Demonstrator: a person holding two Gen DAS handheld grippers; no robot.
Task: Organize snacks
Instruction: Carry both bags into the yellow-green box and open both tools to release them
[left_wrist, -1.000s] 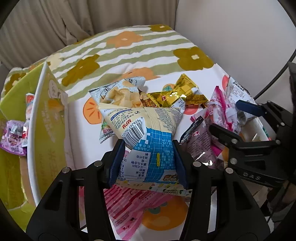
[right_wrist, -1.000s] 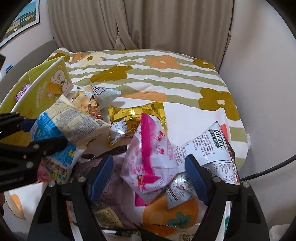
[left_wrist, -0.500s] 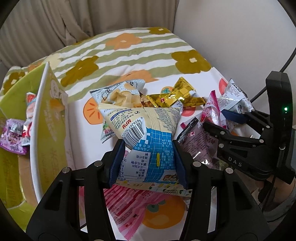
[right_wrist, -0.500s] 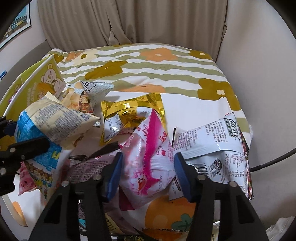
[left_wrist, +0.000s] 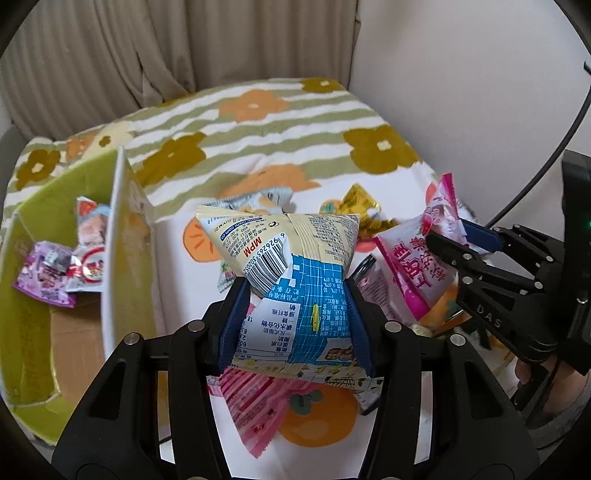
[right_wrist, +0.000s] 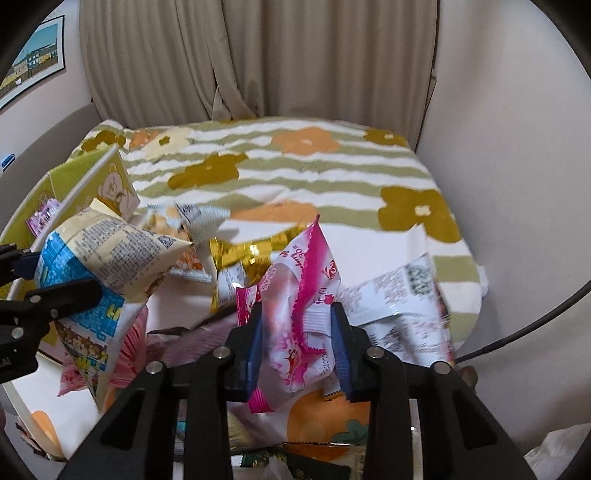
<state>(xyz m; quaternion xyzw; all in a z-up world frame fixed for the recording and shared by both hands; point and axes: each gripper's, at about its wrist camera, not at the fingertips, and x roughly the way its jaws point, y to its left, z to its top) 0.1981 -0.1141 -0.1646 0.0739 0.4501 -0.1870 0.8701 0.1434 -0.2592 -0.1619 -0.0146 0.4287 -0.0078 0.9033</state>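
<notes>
My left gripper (left_wrist: 295, 291) is shut on a cream and blue snack bag (left_wrist: 295, 266), held puffed up above the bed. In the right wrist view the same cream and blue bag (right_wrist: 99, 258) hangs at the left. My right gripper (right_wrist: 297, 325) is shut on a pink and white snack packet (right_wrist: 301, 295), lifted off the pile; that pink packet (left_wrist: 421, 258) shows at the right in the left wrist view. A green cardboard box (left_wrist: 44, 236) stands open at the left with a purple packet (left_wrist: 44, 275) and a red and white packet (left_wrist: 88, 251) inside.
Loose snacks lie on the flowered bedspread (right_wrist: 295, 166): a gold packet (right_wrist: 251, 254), a white printed packet (right_wrist: 399, 306), a grey chip bag (right_wrist: 201, 218), a pink striped wrapper (left_wrist: 251, 402). Curtains close the far side; a wall and a black cable (right_wrist: 517, 332) run along the right.
The right jaws closed onto the pink packet and lifted it off the pile. The left gripper rose with the cream and blue bag, bringing the box's inside into view.
</notes>
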